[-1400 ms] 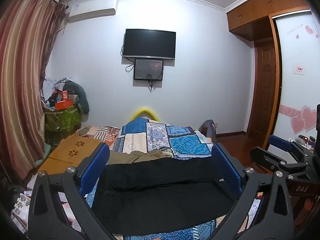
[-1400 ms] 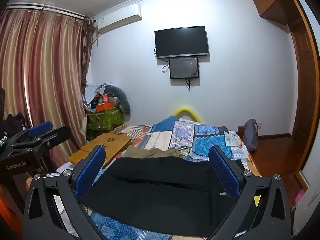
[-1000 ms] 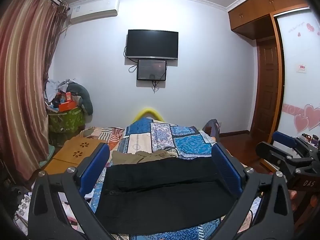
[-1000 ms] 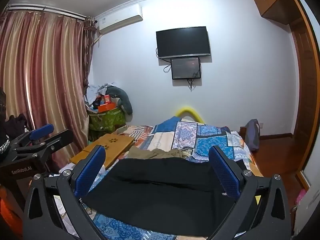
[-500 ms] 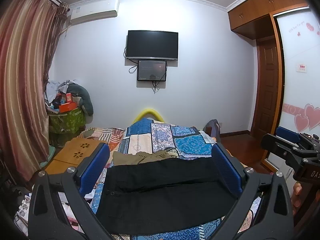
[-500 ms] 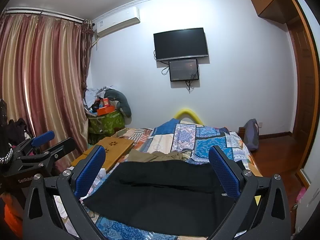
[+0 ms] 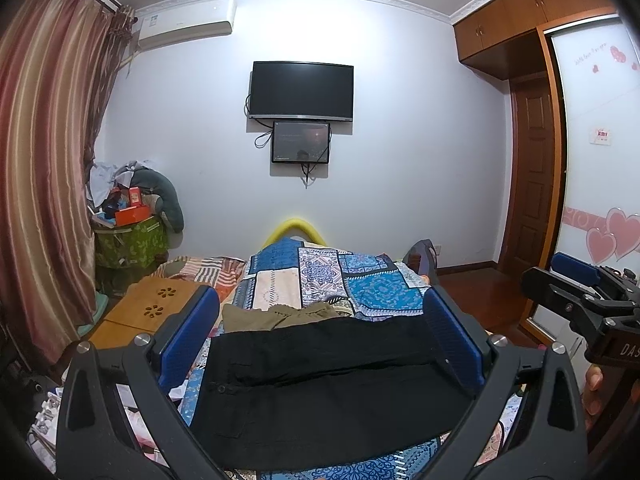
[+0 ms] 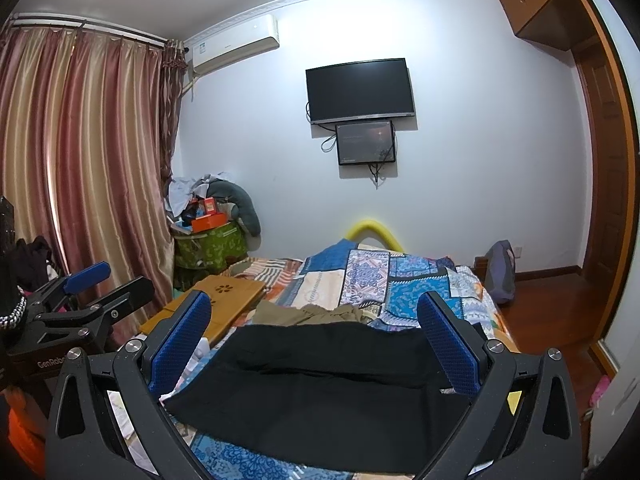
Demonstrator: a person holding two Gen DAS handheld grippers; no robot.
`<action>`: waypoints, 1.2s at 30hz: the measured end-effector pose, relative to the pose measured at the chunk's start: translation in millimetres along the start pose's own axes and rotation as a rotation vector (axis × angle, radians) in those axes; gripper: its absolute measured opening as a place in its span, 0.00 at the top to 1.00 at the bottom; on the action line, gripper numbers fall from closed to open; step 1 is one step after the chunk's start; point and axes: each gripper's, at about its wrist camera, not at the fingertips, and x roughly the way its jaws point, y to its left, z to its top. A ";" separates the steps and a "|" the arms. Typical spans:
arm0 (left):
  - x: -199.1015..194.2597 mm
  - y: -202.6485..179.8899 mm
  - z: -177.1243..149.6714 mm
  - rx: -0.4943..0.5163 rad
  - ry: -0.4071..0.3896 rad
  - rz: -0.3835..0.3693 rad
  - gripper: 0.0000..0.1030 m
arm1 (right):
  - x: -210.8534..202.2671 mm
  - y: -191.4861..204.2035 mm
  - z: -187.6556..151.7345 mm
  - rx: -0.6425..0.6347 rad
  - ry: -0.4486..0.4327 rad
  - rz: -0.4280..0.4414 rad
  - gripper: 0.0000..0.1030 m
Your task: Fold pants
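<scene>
Both claws are up in the air above the near end of the bed (image 7: 320, 276), pointing level toward the far wall. The left claw (image 7: 320, 340) has its blue pads spread wide with nothing between them. Same story for the right claw (image 8: 314, 338): released, holding nothing. The black pants (image 7: 332, 376) lie spread flat across the patchwork blanket at the near end of the bed, with a crease running across the middle; the left wrist view shows a button near their left edge. Just beyond them sits a crumpled tan garment (image 7: 276, 314), touching their far edge. A wooden lap desk (image 8: 218, 300) rests at the bed's left side. On the far wall hangs a TV (image 8: 360, 90).
</scene>
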 end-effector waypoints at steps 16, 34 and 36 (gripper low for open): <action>-1.5 -3.8 0.5 0.016 -0.016 -0.003 0.00 | -6.5 1.8 0.5 0.003 -0.006 -0.018 0.00; -4.5 -4.7 -0.7 0.024 -0.024 -0.011 0.00 | -6.9 -2.9 5.0 0.011 -0.005 -0.024 0.00; -4.3 -4.9 -0.7 0.025 -0.023 -0.012 0.00 | -7.0 -4.1 5.0 0.013 -0.006 -0.022 0.00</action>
